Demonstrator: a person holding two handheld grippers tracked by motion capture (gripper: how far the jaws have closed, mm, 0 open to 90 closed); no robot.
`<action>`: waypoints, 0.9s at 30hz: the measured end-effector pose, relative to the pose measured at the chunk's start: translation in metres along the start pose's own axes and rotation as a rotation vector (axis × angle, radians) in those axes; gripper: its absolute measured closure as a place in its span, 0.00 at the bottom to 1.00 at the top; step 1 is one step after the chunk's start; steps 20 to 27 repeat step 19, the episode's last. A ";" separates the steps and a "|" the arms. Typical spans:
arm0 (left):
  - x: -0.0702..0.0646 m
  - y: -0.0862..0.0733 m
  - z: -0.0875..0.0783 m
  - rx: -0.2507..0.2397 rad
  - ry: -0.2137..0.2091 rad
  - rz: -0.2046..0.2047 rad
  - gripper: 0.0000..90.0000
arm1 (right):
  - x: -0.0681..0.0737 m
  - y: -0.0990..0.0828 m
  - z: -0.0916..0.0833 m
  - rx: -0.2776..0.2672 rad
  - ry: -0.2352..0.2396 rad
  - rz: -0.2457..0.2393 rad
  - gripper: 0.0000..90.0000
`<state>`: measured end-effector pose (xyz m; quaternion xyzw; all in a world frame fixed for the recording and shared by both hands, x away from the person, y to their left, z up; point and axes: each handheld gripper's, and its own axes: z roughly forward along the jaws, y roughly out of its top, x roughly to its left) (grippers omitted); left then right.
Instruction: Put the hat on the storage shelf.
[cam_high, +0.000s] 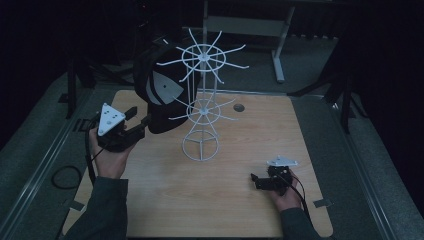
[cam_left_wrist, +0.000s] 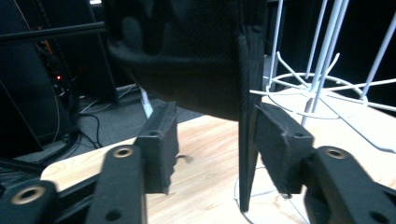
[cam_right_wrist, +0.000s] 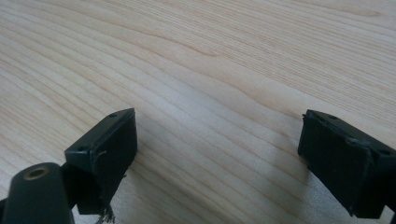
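A black cap (cam_high: 157, 95) hangs on an arm of the white wire rack (cam_high: 202, 107) that stands mid-table. My left gripper (cam_high: 139, 117) is held up just left of the cap, its jaws pointing at it. In the left gripper view the jaws stand apart: my left gripper (cam_left_wrist: 217, 135) has the cap (cam_left_wrist: 187, 56) just beyond it, and a thin dark edge of the cap hangs down between the pads, close to the right one, with the rack (cam_left_wrist: 322, 70) behind. My right gripper (cam_high: 256, 181) rests low at the front right, and my right gripper (cam_right_wrist: 219, 140) stands open over bare wood.
The wooden table (cam_high: 225, 200) has a round cable hole (cam_high: 238, 107) behind the rack. A grey table leg (cam_high: 280, 55) stands on the carpet beyond. A cable loop (cam_high: 65, 177) lies on the floor at the left.
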<state>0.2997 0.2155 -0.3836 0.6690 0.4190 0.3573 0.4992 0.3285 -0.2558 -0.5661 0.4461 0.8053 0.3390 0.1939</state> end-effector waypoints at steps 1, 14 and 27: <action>0.000 0.000 0.000 0.000 0.000 0.000 0.52 | 0.000 0.000 0.000 0.000 0.000 0.000 0.13; -0.001 -0.001 0.001 -0.002 -0.031 -0.020 0.37 | 0.000 0.000 0.000 0.000 0.000 0.000 0.13; -0.001 -0.003 0.002 0.004 -0.033 -0.026 0.35 | 0.000 0.000 0.000 0.000 0.000 0.000 0.13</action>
